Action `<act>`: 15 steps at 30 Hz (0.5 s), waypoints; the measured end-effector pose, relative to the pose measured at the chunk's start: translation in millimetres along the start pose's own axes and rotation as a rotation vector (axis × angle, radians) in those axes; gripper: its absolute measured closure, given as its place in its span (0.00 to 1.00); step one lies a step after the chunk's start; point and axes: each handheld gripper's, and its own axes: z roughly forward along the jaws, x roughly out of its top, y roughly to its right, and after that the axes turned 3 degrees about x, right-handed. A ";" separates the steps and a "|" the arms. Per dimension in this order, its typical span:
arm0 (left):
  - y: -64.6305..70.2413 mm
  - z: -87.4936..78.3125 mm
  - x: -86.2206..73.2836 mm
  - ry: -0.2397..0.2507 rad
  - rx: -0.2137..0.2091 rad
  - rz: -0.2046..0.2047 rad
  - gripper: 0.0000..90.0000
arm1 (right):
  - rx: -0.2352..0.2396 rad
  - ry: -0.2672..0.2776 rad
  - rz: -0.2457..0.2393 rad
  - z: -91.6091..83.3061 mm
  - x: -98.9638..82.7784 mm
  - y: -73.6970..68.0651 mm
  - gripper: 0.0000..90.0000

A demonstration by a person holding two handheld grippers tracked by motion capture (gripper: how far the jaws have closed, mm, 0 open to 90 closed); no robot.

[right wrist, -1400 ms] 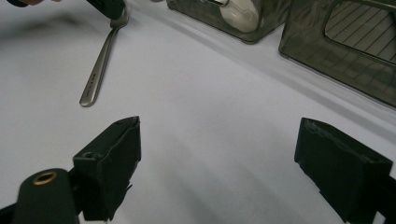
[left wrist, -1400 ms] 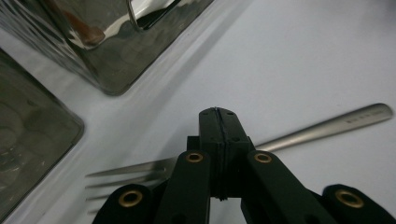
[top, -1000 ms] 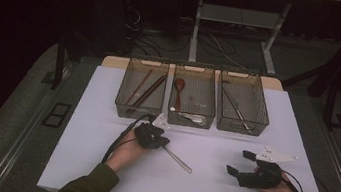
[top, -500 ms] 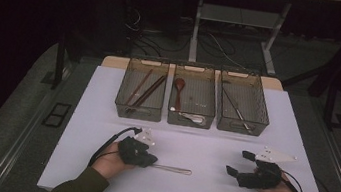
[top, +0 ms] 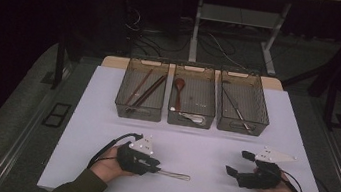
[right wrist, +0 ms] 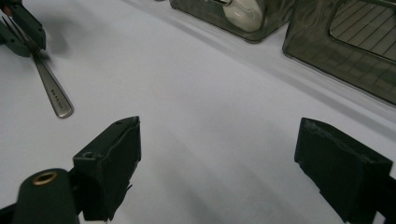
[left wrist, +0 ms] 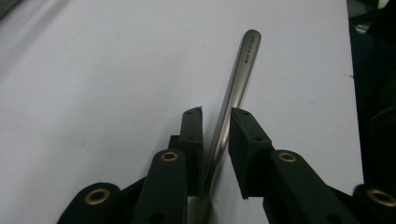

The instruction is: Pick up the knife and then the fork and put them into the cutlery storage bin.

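Fork (left wrist: pixel 236 79) is laid on the table between the just-opened left gripper (left wrist: pixel 215 114) fingers; binning is left; right gripper (right wrist: pixel 229 154) is held wide, empty.

The table (top: pixel 107 97) is seen from above, toward twelve o'clock; the fork (left wrist: pixel 233 88) is shared by both close gripper views.

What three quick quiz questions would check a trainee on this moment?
1. True or false: the fork lies in a bin.
2. How many bins stand on the table?
3. The fork's handle lies between the jaws of: A the left hand-held gripper; B the right hand-held gripper.
Key: 1 false, it lies on the table. 2 three. 3 A; its jaws have just been opening, with the handle between them.
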 end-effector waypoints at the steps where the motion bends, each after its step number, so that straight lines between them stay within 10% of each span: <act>1: 0.3 1.6 -0.1 -0.003 -0.008 0.008 0.81 | 0.001 0.001 -0.001 0.0 0.0 -0.1 0.16; 15: 1.4 5.9 0.0 -0.039 -0.040 0.041 0.91 | 0.007 -0.001 -0.002 0.7 0.1 -0.7 0.16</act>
